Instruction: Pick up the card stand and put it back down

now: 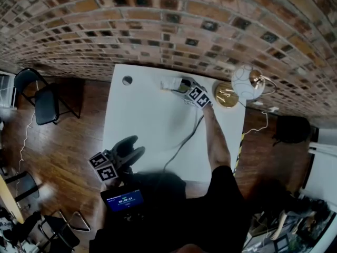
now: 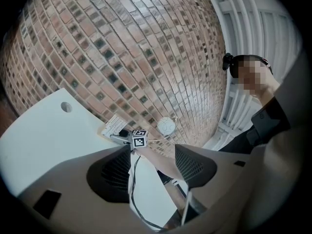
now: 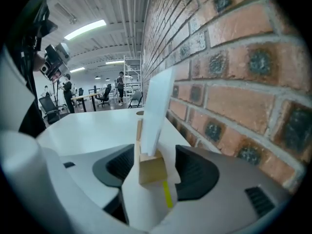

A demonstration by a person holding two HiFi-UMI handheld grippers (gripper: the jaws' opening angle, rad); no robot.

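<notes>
The card stand (image 3: pixel 151 167) is a small wooden block holding an upright white card (image 3: pixel 158 111). It rests on the white table (image 1: pixel 152 125) close to the brick wall. My right gripper (image 3: pixel 156 172) is open, with the block between its jaws and a gap on each side. In the head view the right gripper (image 1: pixel 181 86) reaches to the table's far edge, where the card stand (image 1: pixel 169 84) sits. My left gripper (image 1: pixel 131 147) hangs open and empty over the table's near left corner. From there it looks across at the card stand (image 2: pixel 114 126).
A lamp with a white globe (image 1: pixel 247 81) and brass base (image 1: pixel 226 95) stands at the table's far right. A dark cable (image 1: pixel 184 141) runs across the table. A round hole (image 1: pixel 127 80) marks the far left corner. A black chair (image 1: pixel 39 96) stands on the wooden floor.
</notes>
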